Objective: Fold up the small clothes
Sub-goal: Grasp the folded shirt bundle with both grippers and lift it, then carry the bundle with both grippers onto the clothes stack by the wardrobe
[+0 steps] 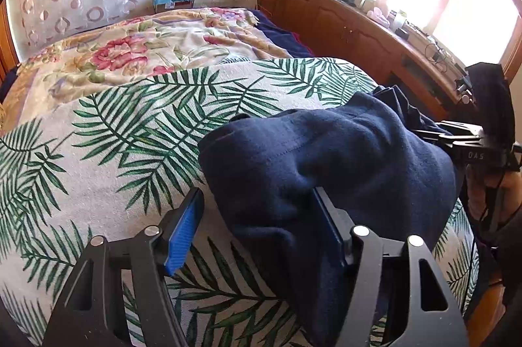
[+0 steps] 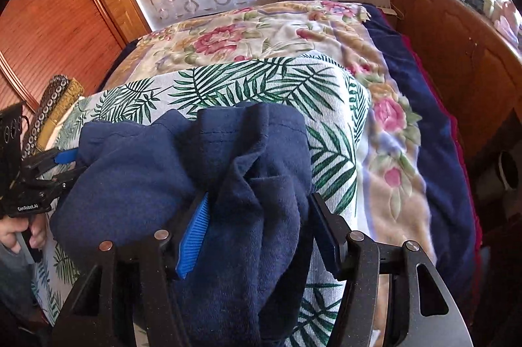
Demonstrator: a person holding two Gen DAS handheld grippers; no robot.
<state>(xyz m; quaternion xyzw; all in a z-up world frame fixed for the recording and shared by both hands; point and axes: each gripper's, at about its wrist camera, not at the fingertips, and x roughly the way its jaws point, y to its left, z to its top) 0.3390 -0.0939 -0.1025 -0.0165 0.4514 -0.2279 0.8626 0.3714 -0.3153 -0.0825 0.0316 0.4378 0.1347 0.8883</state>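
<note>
A navy blue garment (image 1: 326, 151) lies bunched on a palm-leaf printed cloth (image 1: 130, 134) that covers the near end of the bed. My left gripper (image 1: 257, 193) stands open at its near left corner. The fabric drapes over the right finger, while the blue left pad (image 1: 182, 236) is bare, with leaf print showing beside it. In the right wrist view the garment (image 2: 146, 177) fills the gap of my right gripper (image 2: 259, 197) in loose folds. That gripper's blue left pad (image 2: 192, 236) shows a bare face. The left gripper (image 2: 71, 165) appears at the garment's left edge.
A floral blanket (image 1: 146, 46) and a dark blue blanket (image 2: 424, 125) cover the bed beyond the leaf cloth (image 2: 261, 79). A wooden cabinet (image 1: 342, 20) with clutter runs along the right and a wardrobe (image 2: 49, 37) stands on the left. Patterned rolls (image 2: 49, 105) lie at the bed's left edge. A hand (image 2: 16, 236) holds the left tool.
</note>
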